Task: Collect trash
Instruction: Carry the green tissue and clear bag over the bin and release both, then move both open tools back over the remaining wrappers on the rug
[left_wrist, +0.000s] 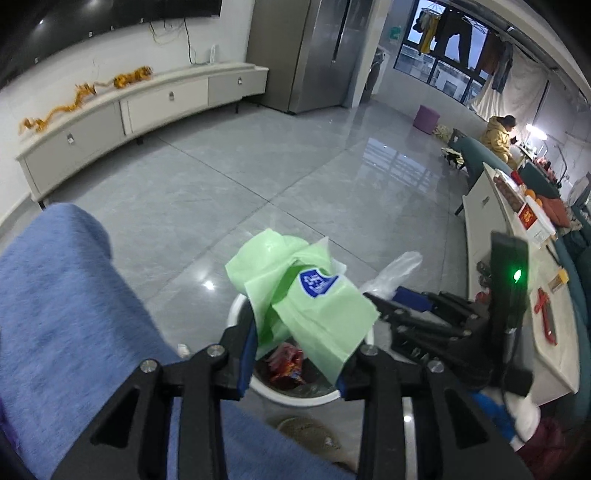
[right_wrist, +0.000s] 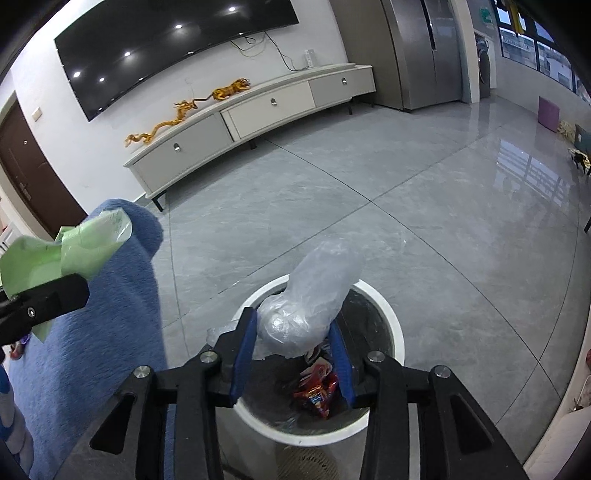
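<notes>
Both grippers hang over the white bin (right_wrist: 391, 314) so their loads will fall inside: the left gripper (left_wrist: 295, 354) pinches a green bag (left_wrist: 314, 310), the right gripper (right_wrist: 291, 354) clamps clear plastic (right_wrist: 314, 306) above red wrappers (right_wrist: 317, 391) at the bottom.

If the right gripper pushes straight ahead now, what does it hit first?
Probably nothing solid soon: the right gripper, holding the clear plastic bag, points over the white bin toward bare floor. Depth is unclear.

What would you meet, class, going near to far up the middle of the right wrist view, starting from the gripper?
Right gripper → clear plastic bag → white bin's far rim → grey floor → white TV cabinet.
</notes>
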